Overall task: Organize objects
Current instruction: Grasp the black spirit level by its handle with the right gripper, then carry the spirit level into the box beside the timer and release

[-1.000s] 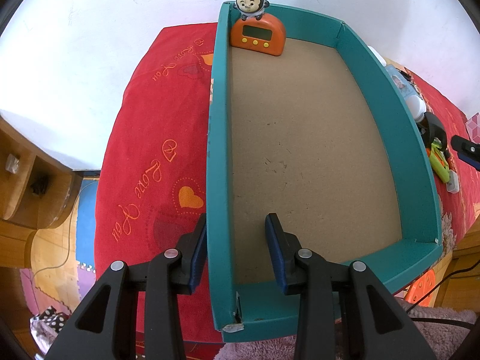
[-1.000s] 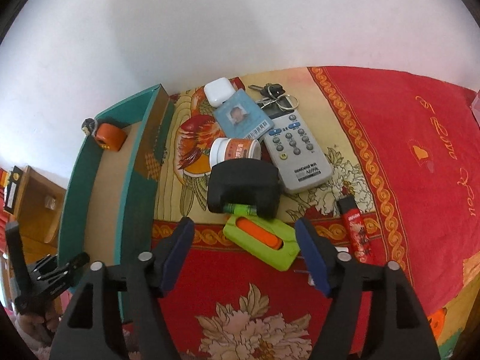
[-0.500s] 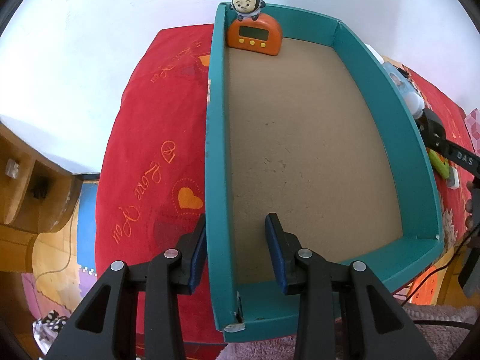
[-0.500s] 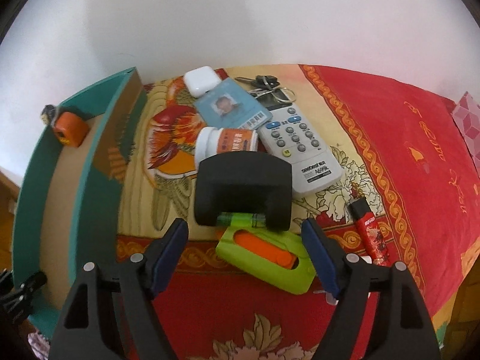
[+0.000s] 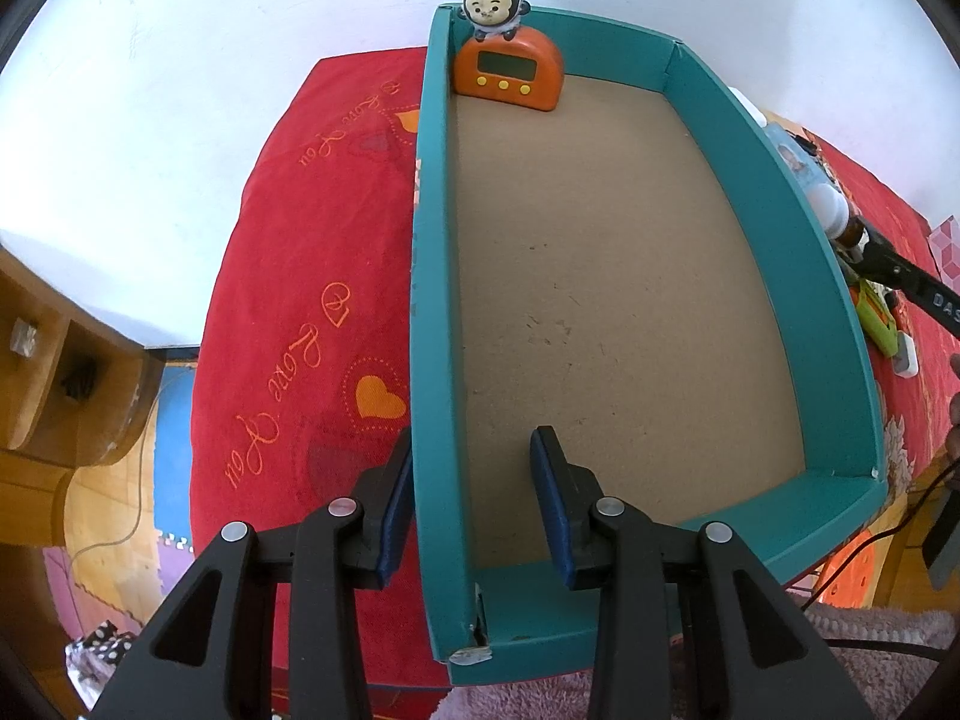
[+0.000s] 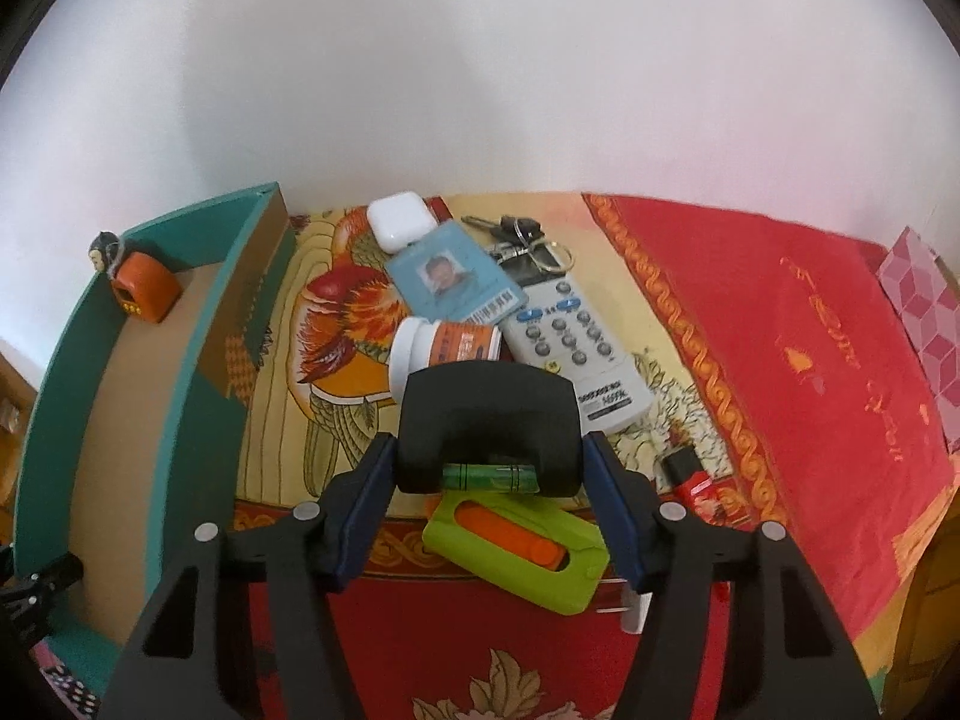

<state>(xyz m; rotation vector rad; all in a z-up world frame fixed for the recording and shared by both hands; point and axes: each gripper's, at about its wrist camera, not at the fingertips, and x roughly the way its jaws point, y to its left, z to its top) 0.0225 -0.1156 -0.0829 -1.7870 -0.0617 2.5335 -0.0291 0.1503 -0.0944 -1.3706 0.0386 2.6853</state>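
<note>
Bed cover (image 6: 780, 324), red with gold script and a floral panel; carries all items.

Teal cardboard box (image 5: 798, 276), open-topped, brown floor, at the cover's left side. The left hand-held gripper (image 5: 474, 504) is clamped on its near left wall, one pad outside, one inside.

Orange digital timer (image 5: 510, 69) with a monkey figure on top, upright in the box's far left corner.

Black U-shaped block (image 6: 486, 420), on the floral panel beside the box. The right hand-held gripper (image 6: 487, 513) straddles it; its jaws have just been closing and both pads now touch the block's sides.

Grey remote control (image 6: 576, 348), behind and right of the block.

Lime-green utility knife (image 6: 522, 546), orange slider, just in front of the block.

Blue ID card (image 6: 456, 279).

White-capped jar (image 6: 444, 348), on its side.

White earbud case (image 6: 399, 219).

Keys (image 6: 528, 240).

Red lighter (image 6: 690, 474).
</note>
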